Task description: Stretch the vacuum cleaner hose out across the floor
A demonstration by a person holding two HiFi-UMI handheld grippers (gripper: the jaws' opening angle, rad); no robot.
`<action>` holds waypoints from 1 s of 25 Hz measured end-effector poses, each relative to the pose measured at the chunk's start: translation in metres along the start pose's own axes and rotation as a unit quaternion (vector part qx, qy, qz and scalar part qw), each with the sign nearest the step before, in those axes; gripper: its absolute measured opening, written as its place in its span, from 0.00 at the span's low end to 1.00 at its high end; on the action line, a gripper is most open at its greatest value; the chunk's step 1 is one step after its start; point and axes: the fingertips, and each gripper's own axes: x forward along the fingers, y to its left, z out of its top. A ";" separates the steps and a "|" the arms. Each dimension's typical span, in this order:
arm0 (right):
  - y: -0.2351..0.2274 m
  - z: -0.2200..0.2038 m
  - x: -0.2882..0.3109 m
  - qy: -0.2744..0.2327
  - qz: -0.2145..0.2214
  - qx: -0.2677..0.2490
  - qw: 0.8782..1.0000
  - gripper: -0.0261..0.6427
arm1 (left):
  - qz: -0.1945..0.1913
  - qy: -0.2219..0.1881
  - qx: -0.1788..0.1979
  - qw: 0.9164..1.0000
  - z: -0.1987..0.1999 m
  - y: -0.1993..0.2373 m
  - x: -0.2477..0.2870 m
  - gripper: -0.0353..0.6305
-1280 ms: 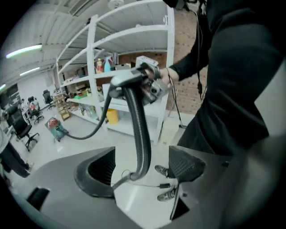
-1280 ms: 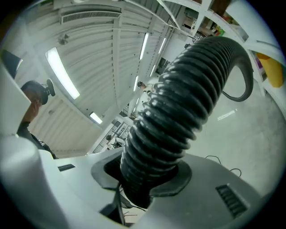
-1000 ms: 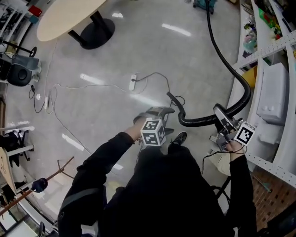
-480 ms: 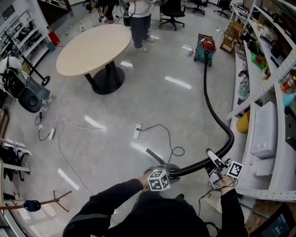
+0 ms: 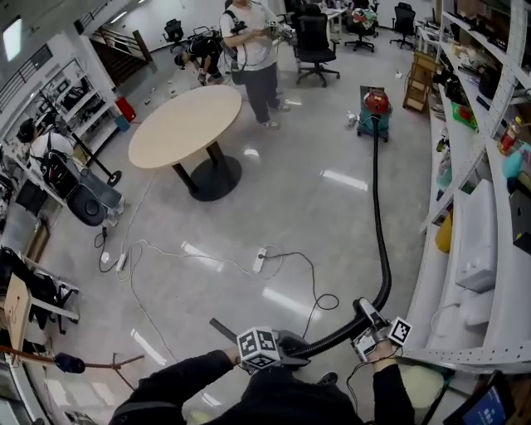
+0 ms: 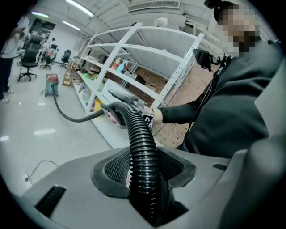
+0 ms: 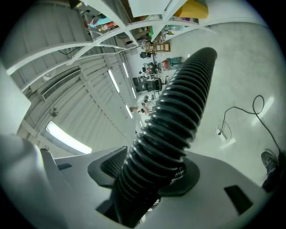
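Clamping the ribbed black hose (image 5: 380,249), left tool (image 5: 300,347) just closing, right tool (image 5: 367,316) just loosening slightly.

Open workshop room with a glossy pale grey floor (image 5: 332,216) that mirrors the ceiling lights.

A round wooden table (image 5: 184,124) on a black pedestal base stands far left of centre. A person (image 5: 253,50) stands just beyond it, with black office chairs (image 5: 314,37) further back. White shelving (image 5: 489,207) packed with goods runs along the right side, and racks of equipment (image 5: 62,100) line the left. A white power strip (image 5: 260,260) and thin cables lie on the floor in the middle. Long strip lights (image 6: 80,8) run across the ceiling.
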 end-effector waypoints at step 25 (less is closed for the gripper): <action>-0.080 -0.123 -0.137 0.062 -0.187 -0.103 0.975 0.24 | 0.221 -0.051 0.182 0.957 0.011 -0.023 -0.003 0.56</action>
